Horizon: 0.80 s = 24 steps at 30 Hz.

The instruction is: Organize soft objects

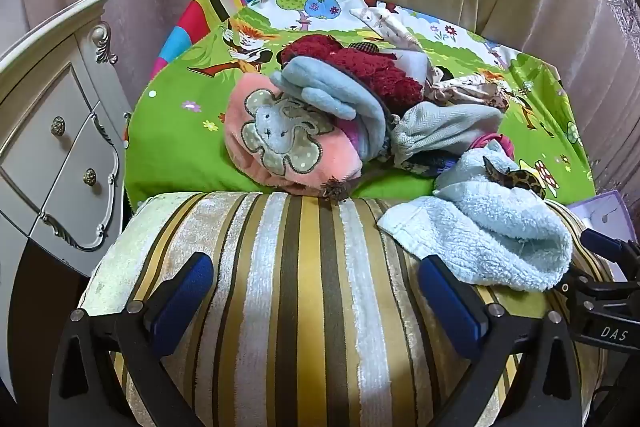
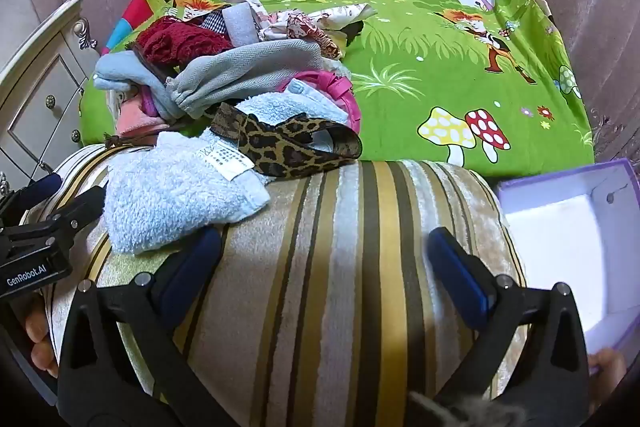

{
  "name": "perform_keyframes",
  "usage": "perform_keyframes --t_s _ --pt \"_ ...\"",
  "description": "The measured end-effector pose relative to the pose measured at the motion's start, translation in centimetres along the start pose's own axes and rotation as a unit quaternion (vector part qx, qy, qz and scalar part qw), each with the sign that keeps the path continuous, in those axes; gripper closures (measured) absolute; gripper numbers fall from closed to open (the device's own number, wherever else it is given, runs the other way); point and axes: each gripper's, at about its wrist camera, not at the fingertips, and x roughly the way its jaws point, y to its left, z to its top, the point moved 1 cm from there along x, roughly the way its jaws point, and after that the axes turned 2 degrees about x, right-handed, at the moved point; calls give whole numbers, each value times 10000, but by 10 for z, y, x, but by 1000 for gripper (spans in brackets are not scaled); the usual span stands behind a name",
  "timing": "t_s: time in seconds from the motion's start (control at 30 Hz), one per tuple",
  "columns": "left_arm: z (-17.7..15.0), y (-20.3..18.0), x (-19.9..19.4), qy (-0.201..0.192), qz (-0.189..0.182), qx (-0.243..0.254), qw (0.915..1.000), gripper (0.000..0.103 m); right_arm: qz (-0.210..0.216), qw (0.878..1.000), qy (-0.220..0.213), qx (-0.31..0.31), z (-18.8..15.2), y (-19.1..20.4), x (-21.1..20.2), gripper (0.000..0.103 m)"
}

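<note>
We hold the left gripper and right gripper, two in all, spread and empty over one striped cushion. Sorting has not begun: ahead of the left lies one heap of clothes, a light-blue towel nearest; right of the right, one purple box. We judge the next move to be pinching that towel.

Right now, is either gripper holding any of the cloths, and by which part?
Nothing is held. The left gripper and right gripper both stand wide open over the striped cushion, with no cloth between the fingers.
</note>
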Motion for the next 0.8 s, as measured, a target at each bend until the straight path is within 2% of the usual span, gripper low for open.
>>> perform_keyframes --t_s 0.8 --pt "0 -1 0 25 -21 -11 10000 0 -9 10000 -32 12 -1 1 -1 0"
